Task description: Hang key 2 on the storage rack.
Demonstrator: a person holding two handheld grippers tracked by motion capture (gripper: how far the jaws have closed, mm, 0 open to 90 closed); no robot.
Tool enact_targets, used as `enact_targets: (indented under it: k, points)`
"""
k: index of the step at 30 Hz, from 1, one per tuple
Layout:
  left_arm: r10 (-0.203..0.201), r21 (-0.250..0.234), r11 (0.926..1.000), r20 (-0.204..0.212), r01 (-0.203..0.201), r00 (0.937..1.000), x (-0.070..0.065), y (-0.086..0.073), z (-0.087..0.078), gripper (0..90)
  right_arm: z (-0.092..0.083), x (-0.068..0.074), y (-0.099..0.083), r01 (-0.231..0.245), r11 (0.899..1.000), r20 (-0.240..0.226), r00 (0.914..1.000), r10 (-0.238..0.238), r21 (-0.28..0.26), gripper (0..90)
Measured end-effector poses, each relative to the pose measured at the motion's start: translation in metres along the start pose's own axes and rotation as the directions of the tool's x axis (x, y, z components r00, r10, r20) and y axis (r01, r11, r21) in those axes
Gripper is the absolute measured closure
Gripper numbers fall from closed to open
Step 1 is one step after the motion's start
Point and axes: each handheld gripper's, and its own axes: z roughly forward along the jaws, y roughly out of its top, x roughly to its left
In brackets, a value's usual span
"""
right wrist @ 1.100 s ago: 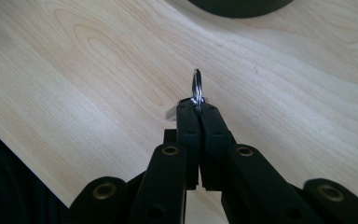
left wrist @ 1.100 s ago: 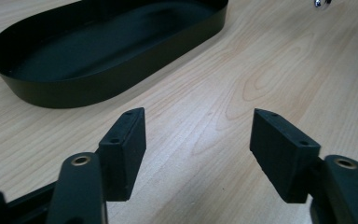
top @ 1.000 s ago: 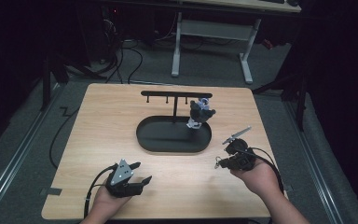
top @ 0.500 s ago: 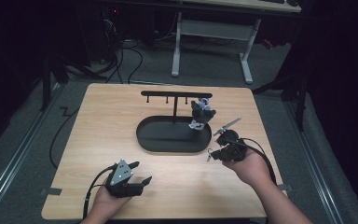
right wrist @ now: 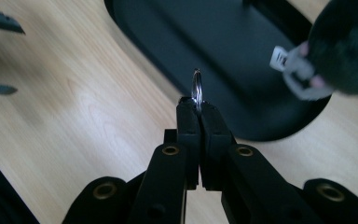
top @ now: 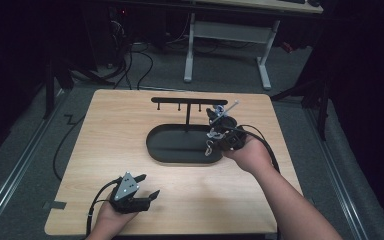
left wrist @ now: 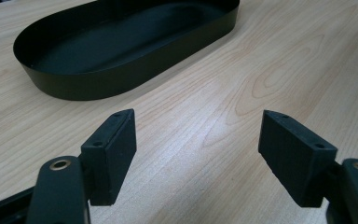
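From the high view, the right gripper [top: 216, 134] sits over the right end of the black oval tray [top: 166, 150], which lies in the middle of the wooden table [top: 105, 130]. A T-shaped black hook rack [top: 188, 101] rises from the far side of the tray. Small silvery bits hang at the gripper's tip there, too small to make out.

The right gripper view settles it: the jaws are pressed together, pinching a thin metal key ring [right wrist: 196, 91] edge-on, which stands up from between the pads above the tray's near rim. To the right, blurred, a dark fuzzy keychain charm [right wrist: 349, 46] with a pale tag hangs close to the lens.

The left gripper [top: 147, 189] rests at the near left of the table, well apart from the tray. The left gripper view shows its jaws spread wide with only bare wood between them, the tray beyond.
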Motion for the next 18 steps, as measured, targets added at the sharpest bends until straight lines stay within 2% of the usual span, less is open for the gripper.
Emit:
enact_targets:
  k: [7, 12, 18]
  points:
    - [-0.001, 0.010, 0.9999, 0.008, 0.001, 1.0000, 0.002, 0.000, -0.001, 28.9, -0.003, -0.005, 0.035, 0.008, 1.000, -0.009, 0.9999, -0.008, -0.018, 89.2]
    - [0.004, 0.010, 0.9999, 0.011, -0.004, 0.9999, 0.002, -0.001, 0.000, 28.9, -0.007, -0.012, 0.053, -0.022, 1.000, -0.002, 0.9997, 0.022, -0.015, 89.2]
    - [0.005, 0.020, 0.9998, 0.014, -0.005, 0.9999, 0.003, -0.001, 0.001, 29.0, -0.012, -0.022, 0.070, -0.036, 0.999, 0.012, 0.9993, 0.037, -0.010, 89.2]
